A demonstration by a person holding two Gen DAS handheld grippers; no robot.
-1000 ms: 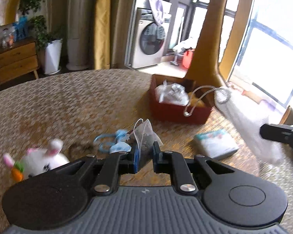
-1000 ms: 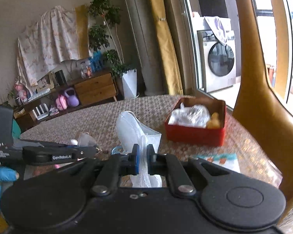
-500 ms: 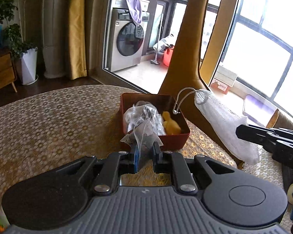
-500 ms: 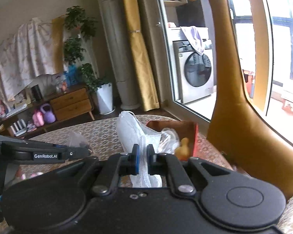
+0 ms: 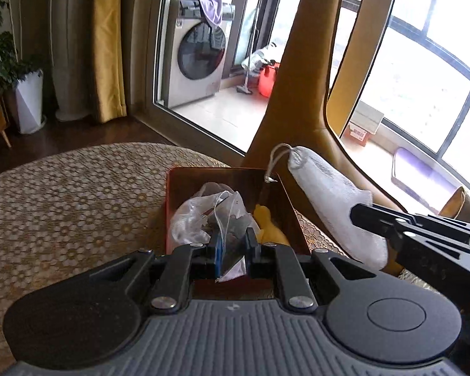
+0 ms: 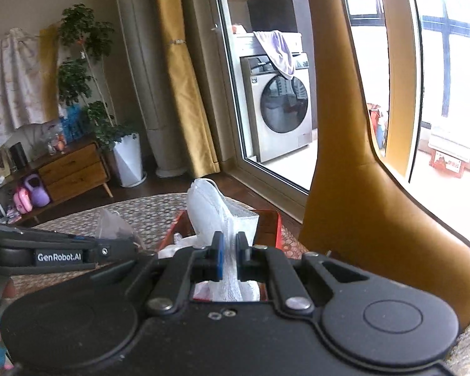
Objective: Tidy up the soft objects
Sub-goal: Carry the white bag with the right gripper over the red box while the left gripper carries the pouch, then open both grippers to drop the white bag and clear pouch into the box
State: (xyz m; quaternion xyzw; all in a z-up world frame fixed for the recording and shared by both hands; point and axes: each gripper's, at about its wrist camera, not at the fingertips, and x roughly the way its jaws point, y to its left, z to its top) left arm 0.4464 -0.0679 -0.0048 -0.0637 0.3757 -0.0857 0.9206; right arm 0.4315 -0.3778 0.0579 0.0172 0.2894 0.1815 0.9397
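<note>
Left gripper (image 5: 232,250) tilts down over the red box (image 5: 200,178), pinching a small clear pouch (image 5: 232,219). A second ago it hung over open table by a plush rabbit. Right gripper (image 6: 228,252), likewise tilted, pinches a white mesh bag (image 6: 216,213) above the box, which now sits nearer. Left gripper's side reads "GenRobot.AI".

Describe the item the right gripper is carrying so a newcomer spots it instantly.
Start at the round patterned table and find the red box at its far edge. Beside it hangs a white mesh pouch, pinched in the right gripper. Unlike the crinkly clear bags nearby, it's opaque, with a drawstring loop.
</note>
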